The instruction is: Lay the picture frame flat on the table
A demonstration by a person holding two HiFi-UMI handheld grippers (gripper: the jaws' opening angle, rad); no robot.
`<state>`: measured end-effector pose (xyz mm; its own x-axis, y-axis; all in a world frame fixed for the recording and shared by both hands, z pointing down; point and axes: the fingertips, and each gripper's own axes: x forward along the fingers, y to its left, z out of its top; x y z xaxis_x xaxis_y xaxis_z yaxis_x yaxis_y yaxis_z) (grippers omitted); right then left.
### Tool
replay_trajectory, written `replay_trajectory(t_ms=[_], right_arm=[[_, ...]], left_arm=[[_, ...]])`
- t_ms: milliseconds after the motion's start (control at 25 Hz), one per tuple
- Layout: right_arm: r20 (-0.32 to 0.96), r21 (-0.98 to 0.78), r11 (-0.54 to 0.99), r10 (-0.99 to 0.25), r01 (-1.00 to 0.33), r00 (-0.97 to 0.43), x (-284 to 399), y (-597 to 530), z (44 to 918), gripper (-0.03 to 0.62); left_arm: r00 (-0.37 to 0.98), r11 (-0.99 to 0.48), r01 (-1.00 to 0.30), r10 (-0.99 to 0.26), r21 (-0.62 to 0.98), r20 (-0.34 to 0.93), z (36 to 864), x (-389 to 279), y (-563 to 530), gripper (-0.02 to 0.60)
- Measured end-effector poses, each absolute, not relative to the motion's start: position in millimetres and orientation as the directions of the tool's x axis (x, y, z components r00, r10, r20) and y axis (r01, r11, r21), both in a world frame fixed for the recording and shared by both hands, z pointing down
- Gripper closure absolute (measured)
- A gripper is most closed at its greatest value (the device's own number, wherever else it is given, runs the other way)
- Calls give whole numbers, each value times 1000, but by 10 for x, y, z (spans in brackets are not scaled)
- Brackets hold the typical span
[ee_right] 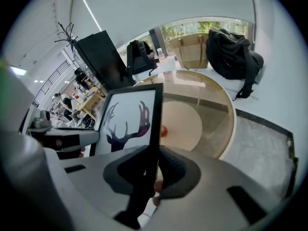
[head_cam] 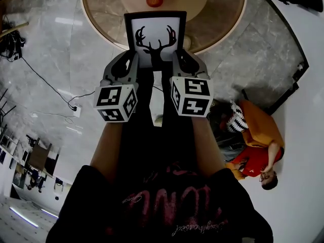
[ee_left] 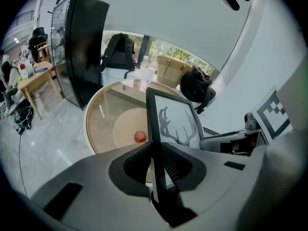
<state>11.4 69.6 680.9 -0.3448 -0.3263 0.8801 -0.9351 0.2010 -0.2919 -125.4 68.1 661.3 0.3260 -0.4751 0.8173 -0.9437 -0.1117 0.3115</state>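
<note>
Clamped on opposite side edges of picture frame: left gripper and right gripper, equally near. Held upright over near rim of round table, seemingly not touching; tabletop ahead and below.

Left gripper, right gripper side by side — clamped on picture frame.
</note>
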Motion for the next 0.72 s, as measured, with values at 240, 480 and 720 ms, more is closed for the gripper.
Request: replay_trajectory(t_ms=[240,480,720], right_arm=[[894,-297,191,-288,-936,-343,87,777,7039,516],[907,-296,175,-256,-939,-334,86,916,7295,516],[915,-295,162,-235,-942,-327,74,977,7444,516]], left_arm=[[329,-103,-943,-442,316,835,6829,-1277,752,508],[332,-93,-942,-413,323,848,7098,-1279,877,508],[334,-92,-941,-395,325,856,7253,-1292,924,508]])
